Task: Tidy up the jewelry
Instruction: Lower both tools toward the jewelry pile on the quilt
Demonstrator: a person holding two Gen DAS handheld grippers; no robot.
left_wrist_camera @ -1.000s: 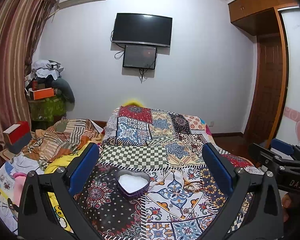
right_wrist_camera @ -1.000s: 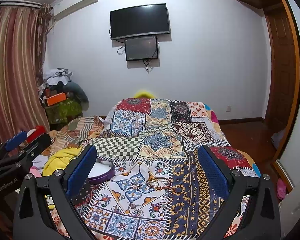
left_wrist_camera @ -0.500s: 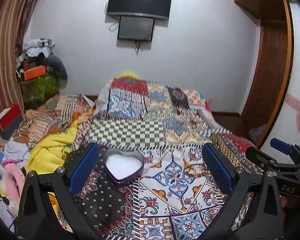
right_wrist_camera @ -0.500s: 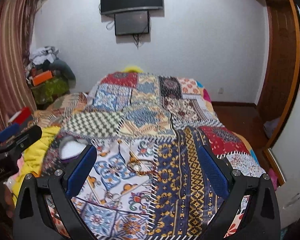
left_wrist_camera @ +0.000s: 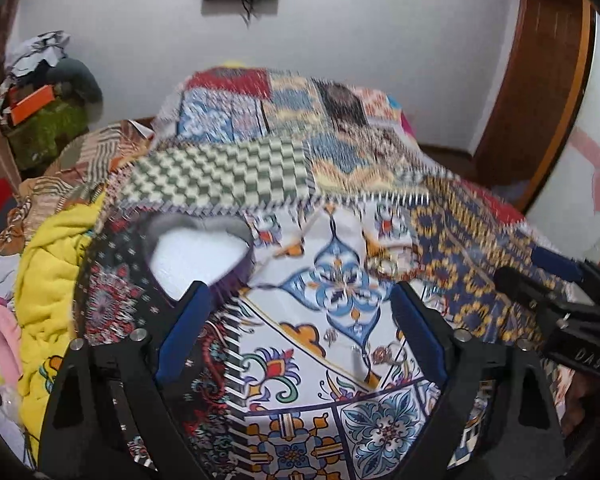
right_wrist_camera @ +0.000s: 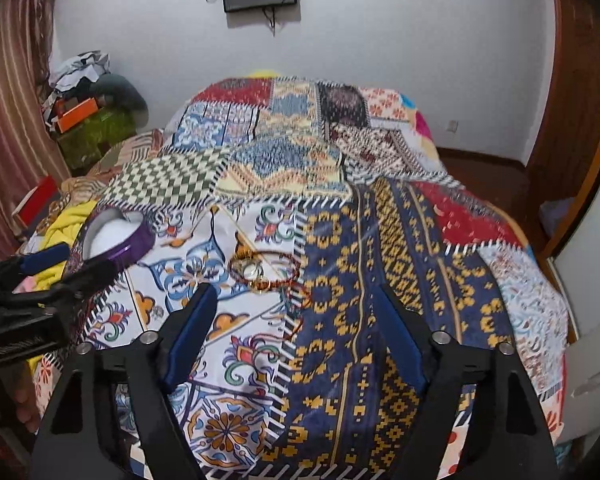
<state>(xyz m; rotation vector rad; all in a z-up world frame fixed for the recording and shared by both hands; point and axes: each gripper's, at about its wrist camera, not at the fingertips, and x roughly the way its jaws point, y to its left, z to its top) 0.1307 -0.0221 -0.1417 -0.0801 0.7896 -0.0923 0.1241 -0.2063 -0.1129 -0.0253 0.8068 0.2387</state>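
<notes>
A purple heart-shaped box [left_wrist_camera: 198, 256] with a white lining sits open on the patchwork bedspread; it also shows in the right wrist view [right_wrist_camera: 116, 236]. A small heap of gold rings and red bead bracelets [right_wrist_camera: 264, 270] lies to its right, blurred in the left wrist view [left_wrist_camera: 390, 262]. Small earrings [left_wrist_camera: 376, 356] lie nearer me. My left gripper [left_wrist_camera: 300, 308] is open and empty, above the bedspread just right of the box. My right gripper [right_wrist_camera: 296, 304] is open and empty, just short of the heap.
The patchwork bedspread [right_wrist_camera: 380, 240] covers the whole bed. A yellow blanket [left_wrist_camera: 52, 280] and striped clothes lie at the bed's left edge. A pile of boxes and clothes [right_wrist_camera: 88, 100] stands by the curtain. A wooden door [left_wrist_camera: 540, 80] is at the right.
Both grippers have tilted down and moved in toward the bed. The box and the jewelry heap now sit closer and lower between the fingers. Both stay open.
</notes>
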